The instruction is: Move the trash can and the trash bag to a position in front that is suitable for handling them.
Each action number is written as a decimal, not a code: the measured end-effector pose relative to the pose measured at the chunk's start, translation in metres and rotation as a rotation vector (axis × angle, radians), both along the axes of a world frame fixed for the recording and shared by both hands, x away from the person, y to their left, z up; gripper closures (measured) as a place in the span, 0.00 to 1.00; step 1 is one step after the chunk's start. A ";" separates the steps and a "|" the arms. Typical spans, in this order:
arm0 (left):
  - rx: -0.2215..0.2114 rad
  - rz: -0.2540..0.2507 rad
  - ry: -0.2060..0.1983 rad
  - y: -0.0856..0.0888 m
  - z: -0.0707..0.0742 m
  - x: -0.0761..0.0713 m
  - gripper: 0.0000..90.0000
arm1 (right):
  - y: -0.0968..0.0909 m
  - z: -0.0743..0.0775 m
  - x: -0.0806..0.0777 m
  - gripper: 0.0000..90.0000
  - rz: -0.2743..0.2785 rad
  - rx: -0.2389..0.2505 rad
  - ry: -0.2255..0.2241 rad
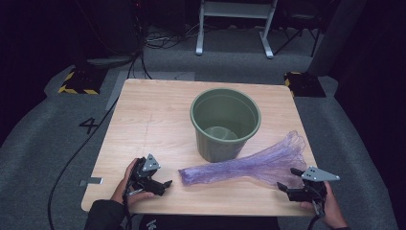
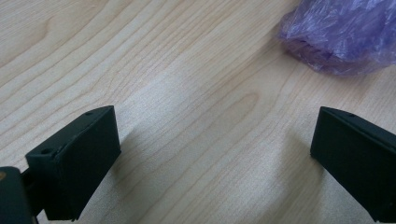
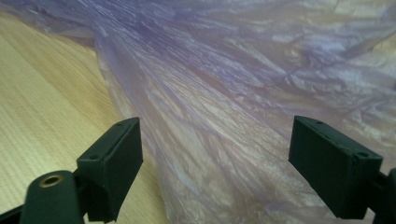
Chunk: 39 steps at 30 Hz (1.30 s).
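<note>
Flanking purple bag (image 1: pixel 249 164), gaping tongs (image 1: pixel 165 183)

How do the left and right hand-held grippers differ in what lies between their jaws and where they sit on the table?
The left hand-held gripper sits near the table's front-left, its jaws over bare wood, short of the narrow bunched end of the purple bag. The right hand-held gripper sits near the front-right, its jaws over the bag's wide, spread end. Both are open, and neither holds anything. Behind the bag stands the green bin.
</note>
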<state>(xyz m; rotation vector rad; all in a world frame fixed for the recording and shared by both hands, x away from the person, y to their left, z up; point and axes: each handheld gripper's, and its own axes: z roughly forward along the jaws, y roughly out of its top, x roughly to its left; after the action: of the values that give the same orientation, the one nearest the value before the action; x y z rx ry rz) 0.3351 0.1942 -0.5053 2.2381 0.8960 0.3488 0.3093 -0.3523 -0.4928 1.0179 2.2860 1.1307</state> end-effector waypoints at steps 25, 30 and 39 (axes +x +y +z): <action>0.000 0.000 0.000 0.000 0.000 0.000 0.01 | 0.013 0.036 -0.007 0.21 0.029 0.018 -0.109; 0.000 0.000 0.000 0.000 0.000 0.000 0.01 | 0.019 0.040 -0.004 0.21 0.037 0.011 -0.116; 0.000 0.000 0.000 0.000 0.000 0.000 0.01 | 0.034 0.049 0.003 0.22 0.035 0.013 -0.131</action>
<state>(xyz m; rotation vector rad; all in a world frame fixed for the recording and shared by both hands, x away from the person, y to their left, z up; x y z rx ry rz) 0.3351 0.1941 -0.5053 2.2381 0.8961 0.3487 0.3121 -0.3186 -0.4441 0.8843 2.2038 1.1918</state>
